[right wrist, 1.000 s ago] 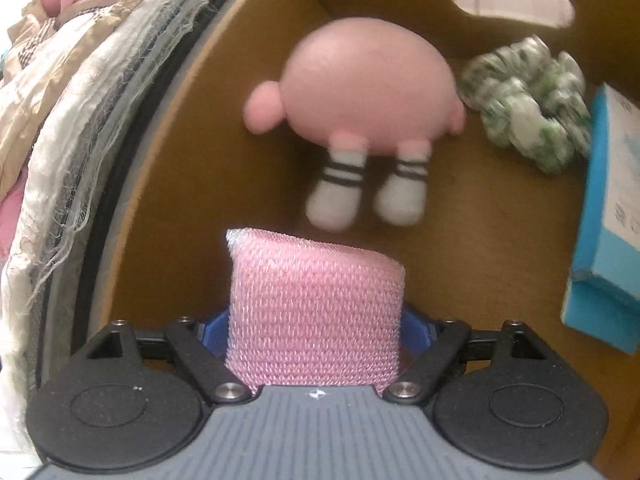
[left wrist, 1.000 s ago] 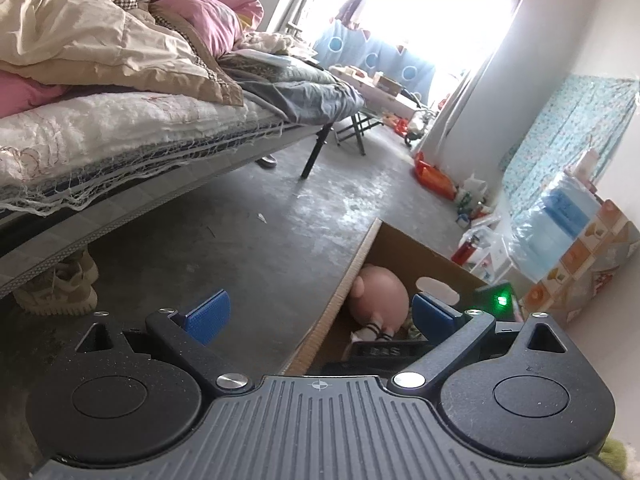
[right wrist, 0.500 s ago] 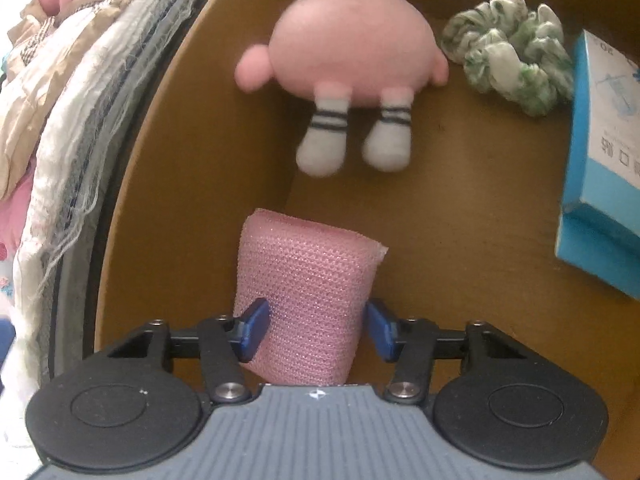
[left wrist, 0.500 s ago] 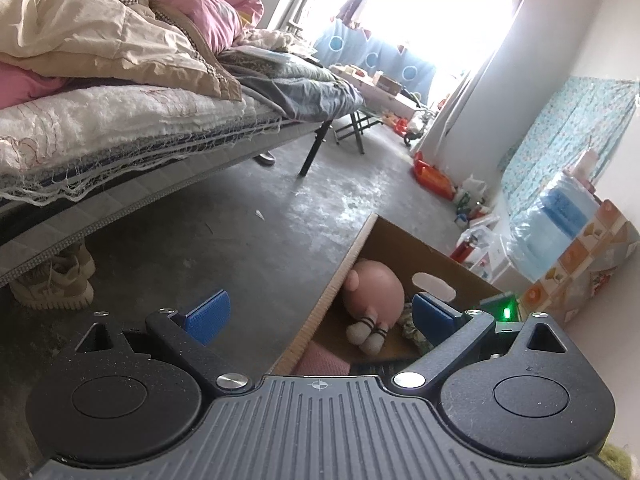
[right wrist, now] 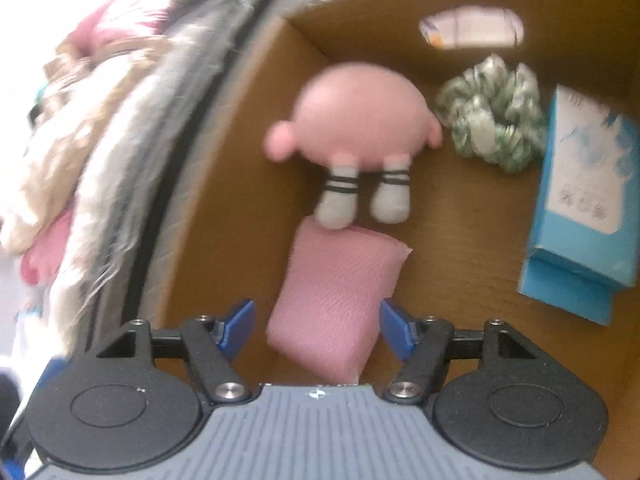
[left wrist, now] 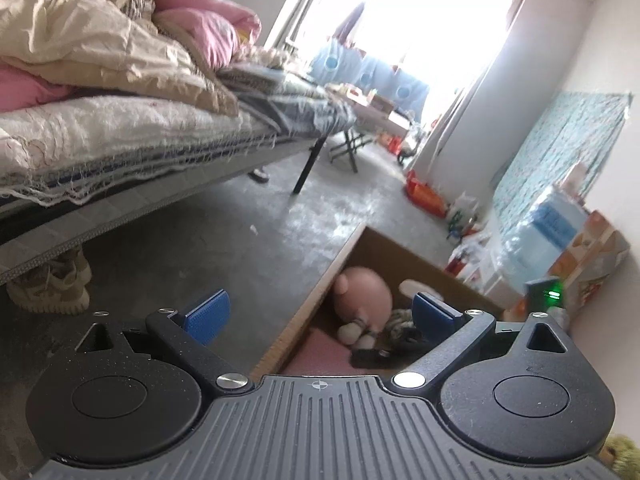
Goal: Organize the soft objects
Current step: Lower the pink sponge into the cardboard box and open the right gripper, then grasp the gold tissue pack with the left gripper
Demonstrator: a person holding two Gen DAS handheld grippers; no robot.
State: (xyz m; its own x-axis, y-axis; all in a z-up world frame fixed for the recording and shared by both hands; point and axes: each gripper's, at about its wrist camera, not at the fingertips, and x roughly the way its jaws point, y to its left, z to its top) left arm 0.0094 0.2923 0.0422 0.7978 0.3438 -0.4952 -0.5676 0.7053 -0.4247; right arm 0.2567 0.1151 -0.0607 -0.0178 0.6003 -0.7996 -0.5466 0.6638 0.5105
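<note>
Pink pouch (right wrist: 340, 300) in box (right wrist: 460, 240), between right gripper (right wrist: 316, 330) fingers untouched | both grippers spread, empty

The left gripper (left wrist: 318, 312) hangs wide open over the cardboard box (left wrist: 308, 300). Inside lies a pink plush toy (left wrist: 364, 294), beside what might be a pink cloth (left wrist: 316, 354), blurred.

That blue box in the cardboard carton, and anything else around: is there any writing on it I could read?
Blue box: dark characters on its white label, too blurred to read.
Water bottle pack: blue label, no letters legible.
Patterned carton beside it: pictures only, nothing readable.
No other text is legible in either view.
</note>
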